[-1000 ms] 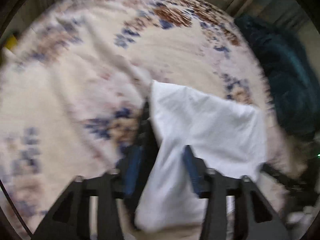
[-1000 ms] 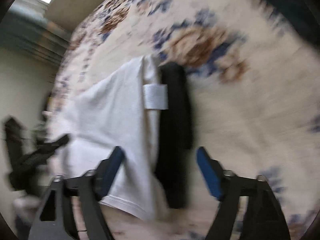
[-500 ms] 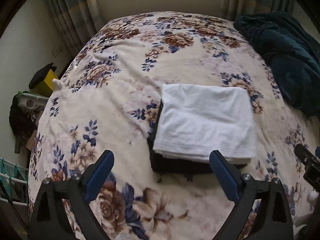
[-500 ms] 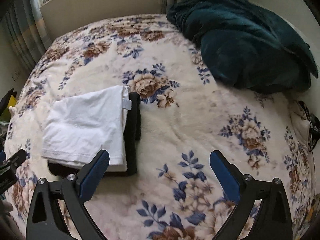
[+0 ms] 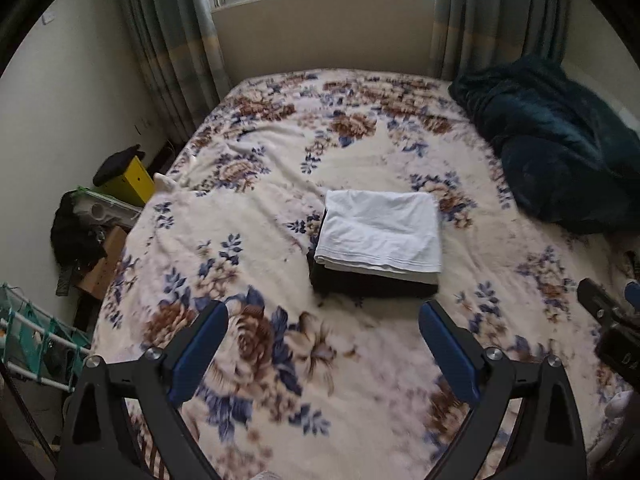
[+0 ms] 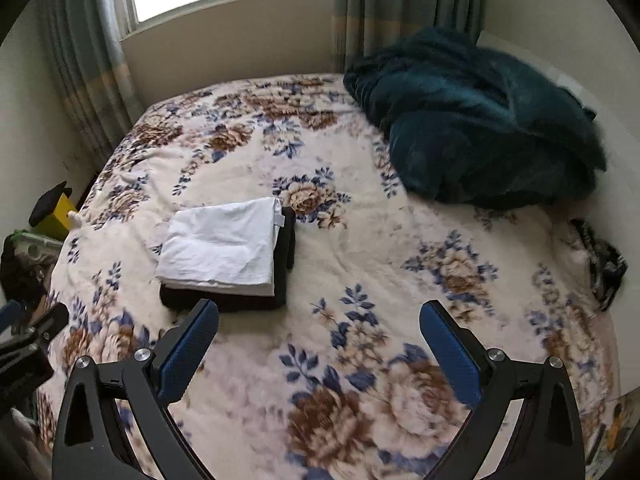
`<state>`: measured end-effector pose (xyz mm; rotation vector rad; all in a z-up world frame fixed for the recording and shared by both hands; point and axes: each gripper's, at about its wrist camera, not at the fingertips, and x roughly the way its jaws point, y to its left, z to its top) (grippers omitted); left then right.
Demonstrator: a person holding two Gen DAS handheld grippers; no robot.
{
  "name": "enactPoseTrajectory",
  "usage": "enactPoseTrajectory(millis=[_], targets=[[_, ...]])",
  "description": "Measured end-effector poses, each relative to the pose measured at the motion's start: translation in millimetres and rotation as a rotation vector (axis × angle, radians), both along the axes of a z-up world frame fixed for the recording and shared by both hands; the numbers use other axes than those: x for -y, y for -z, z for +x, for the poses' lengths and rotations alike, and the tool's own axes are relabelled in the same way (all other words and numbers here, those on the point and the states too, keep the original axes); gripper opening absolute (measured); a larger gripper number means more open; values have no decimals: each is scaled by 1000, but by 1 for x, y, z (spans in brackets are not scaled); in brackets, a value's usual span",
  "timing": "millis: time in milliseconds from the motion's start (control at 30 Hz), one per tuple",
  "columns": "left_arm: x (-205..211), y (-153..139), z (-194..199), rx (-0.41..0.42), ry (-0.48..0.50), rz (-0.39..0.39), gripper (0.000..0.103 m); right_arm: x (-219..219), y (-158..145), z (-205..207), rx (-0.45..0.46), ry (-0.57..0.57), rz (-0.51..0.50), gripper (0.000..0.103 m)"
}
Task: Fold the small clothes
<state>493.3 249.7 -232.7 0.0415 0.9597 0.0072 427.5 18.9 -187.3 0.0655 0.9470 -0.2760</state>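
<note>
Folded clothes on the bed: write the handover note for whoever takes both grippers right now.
Left gripper: jaws open, empty, above the floral bedspread.
Right gripper: jaws open, empty.
Folded white garment lies stacked on the folded black garment, mid-bed; nothing touches them.
Done: both pieces folded and stacked.
Left: no other loose small clothes clearly visible; dark teal blanket sits bunched at the far right.

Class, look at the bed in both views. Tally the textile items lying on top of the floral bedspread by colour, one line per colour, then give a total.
White folded garment: 1
Black folded garment, under the white one: 1
Dark teal blanket, heaped near the curtains: 1
Black-and-white patterned cloth at the bed's edge: 1
Total: 4
</note>
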Motion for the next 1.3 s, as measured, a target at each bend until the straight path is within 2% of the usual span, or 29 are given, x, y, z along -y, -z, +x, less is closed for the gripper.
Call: enactPoseTrajectory(millis=[167, 400, 500, 700, 833, 900, 1000, 1133, 1300], targets=[[5, -67, -69, 57, 10, 5, 97, -9, -74, -72, 56, -36, -9, 102], [9, -144, -148, 130, 18, 13, 97, -15, -180, -176, 170, -56, -9, 102], [7, -171, -176, 162, 7, 17, 97, -18, -221, -217, 208, -67, -4, 102], [-8, -206, -214, 201, -1, -9, 97, -32, -280, -271, 241, -87, -2, 102], [-19, -214, -226, 214, -3, -11, 98, -47, -304, -295, 261, -91, -22, 102], [-23, -216, -229, 217, 0, -9, 103, -55, -309, -304, 262, -93, -30, 102], [-31, -218, -231, 238, -5, -9, 103, -63, -312, -311, 258, -108, -31, 103], [-32, -215, -234, 222, 3, -7, 103, -69, -313, -316, 256, -99, -34, 103], [-32, -212, -238, 222, 12, -1, 103, -63, -307, -307, 253, -97, -16, 103]])
